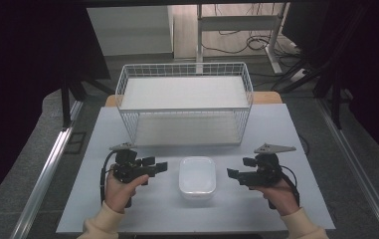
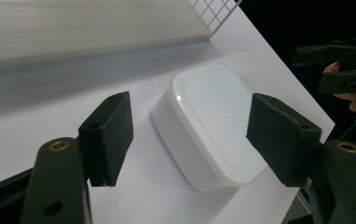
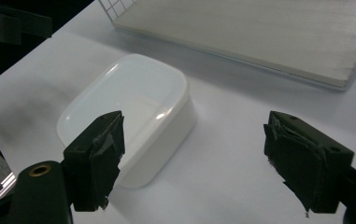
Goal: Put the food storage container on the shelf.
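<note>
A white, rounded rectangular box (image 1: 197, 178) lies on the table between my two grippers. My left gripper (image 1: 158, 166) is just left of it, jaws wide apart and pointed at it; in the left gripper view (image 2: 192, 142) the box (image 2: 213, 121) sits ahead between the jaws, untouched. On the box's other side my right gripper (image 1: 236, 172) hovers open and empty. The right gripper view (image 3: 192, 161) has the box (image 3: 133, 107) ahead, nearer its left jaw. A white wire basket (image 1: 184, 102) stands behind the box.
The white tabletop (image 1: 142, 209) has bare room in front of and beside the box. The basket (image 2: 215, 11) (image 3: 241, 32) fills the table's far half. Metal rails run along both table sides; desk legs and cables lie on the floor beyond.
</note>
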`<state>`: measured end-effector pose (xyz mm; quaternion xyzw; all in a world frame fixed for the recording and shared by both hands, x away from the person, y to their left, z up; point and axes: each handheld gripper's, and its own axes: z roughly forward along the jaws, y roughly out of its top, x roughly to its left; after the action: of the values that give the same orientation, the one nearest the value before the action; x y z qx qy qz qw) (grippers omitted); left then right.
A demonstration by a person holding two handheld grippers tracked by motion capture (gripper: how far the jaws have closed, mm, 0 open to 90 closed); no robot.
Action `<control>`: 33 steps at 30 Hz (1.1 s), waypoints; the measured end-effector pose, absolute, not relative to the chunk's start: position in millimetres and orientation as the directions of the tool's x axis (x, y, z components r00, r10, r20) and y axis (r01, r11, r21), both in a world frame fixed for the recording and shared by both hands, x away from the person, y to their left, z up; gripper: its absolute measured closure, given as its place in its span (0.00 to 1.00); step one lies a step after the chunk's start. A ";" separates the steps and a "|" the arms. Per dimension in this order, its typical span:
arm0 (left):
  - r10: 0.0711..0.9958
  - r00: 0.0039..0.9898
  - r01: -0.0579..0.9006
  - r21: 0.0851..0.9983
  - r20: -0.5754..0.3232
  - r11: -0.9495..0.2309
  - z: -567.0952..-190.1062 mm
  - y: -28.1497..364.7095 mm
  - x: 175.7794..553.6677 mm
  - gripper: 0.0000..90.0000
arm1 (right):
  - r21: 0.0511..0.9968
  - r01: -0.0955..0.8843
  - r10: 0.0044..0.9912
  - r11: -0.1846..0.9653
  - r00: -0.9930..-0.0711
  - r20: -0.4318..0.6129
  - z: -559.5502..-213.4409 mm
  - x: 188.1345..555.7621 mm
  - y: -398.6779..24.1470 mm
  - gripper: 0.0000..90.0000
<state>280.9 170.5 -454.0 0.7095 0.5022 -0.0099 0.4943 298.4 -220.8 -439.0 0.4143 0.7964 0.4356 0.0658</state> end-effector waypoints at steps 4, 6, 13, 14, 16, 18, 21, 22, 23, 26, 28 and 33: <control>0.691 0.502 0.729 0.685 -0.520 -0.014 -453.2 163.0 285.6 0.34 | 0.745 0.616 0.717 0.255 -0.637 0.282 -436.8 301.3 -214.4 0.25; 0.685 0.505 0.733 0.680 -0.524 -0.021 -453.8 160.1 288.3 0.34 | 0.743 0.621 0.714 0.251 -0.637 0.290 -436.7 302.3 -210.9 0.25; 0.651 0.497 0.761 0.649 -0.574 -0.009 -455.9 154.3 299.3 0.35 | 0.728 0.643 0.695 0.238 -0.636 0.335 -441.6 312.4 -193.2 0.28; 0.645 0.497 0.766 0.643 -0.581 -0.011 -456.6 153.0 300.7 0.35 | 0.725 0.649 0.691 0.230 -0.633 0.348 -442.6 314.7 -189.7 0.28; 0.643 0.493 0.771 0.636 -0.585 -0.013 -458.7 150.9 302.5 0.35 | 0.719 0.659 0.683 0.221 -0.630 0.368 -445.1 319.4 -182.4 0.29; 0.642 0.490 0.777 0.629 -0.590 -0.015 -461.9 150.2 303.6 0.36 | 0.708 0.668 0.682 0.230 -0.629 0.372 -449.1 322.0 -176.1 0.30; 0.634 0.478 0.790 0.613 -0.608 -0.008 -467.3 151.8 304.7 0.37 | 0.693 0.680 0.683 0.237 -0.624 0.380 -457.0 322.8 -173.4 0.31; 0.627 0.473 0.797 0.603 -0.619 -0.006 -469.4 152.4 305.1 0.37 | 0.688 0.686 0.685 0.237 -0.620 0.382 -459.4 322.7 -173.9 0.32; 0.623 0.467 0.803 0.597 -0.627 -0.001 -470.4 152.4 305.5 0.37 | 0.681 0.693 0.687 0.235 -0.614 0.388 -462.2 322.9 -174.5 0.32; 0.617 0.472 0.808 0.589 -0.630 -0.017 -472.3 149.6 306.1 0.38 | 0.671 0.707 0.687 0.222 -0.602 0.407 -466.8 324.0 -176.5 0.34; 0.616 0.475 0.811 0.584 -0.628 -0.029 -473.9 147.3 306.8 0.39 | 0.667 0.713 0.685 0.218 -0.599 0.415 -469.2 325.1 -176.9 0.35; 0.611 0.468 0.827 0.560 -0.638 -0.049 -479.5 141.4 309.2 0.42 | 0.653 0.725 0.676 0.220 -0.595 0.434 -474.5 325.4 -174.8 0.38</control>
<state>309.2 141.4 -479.5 0.7150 0.5028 -0.1143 0.4720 325.4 -174.8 -474.5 0.4490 0.7805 0.4342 -0.0280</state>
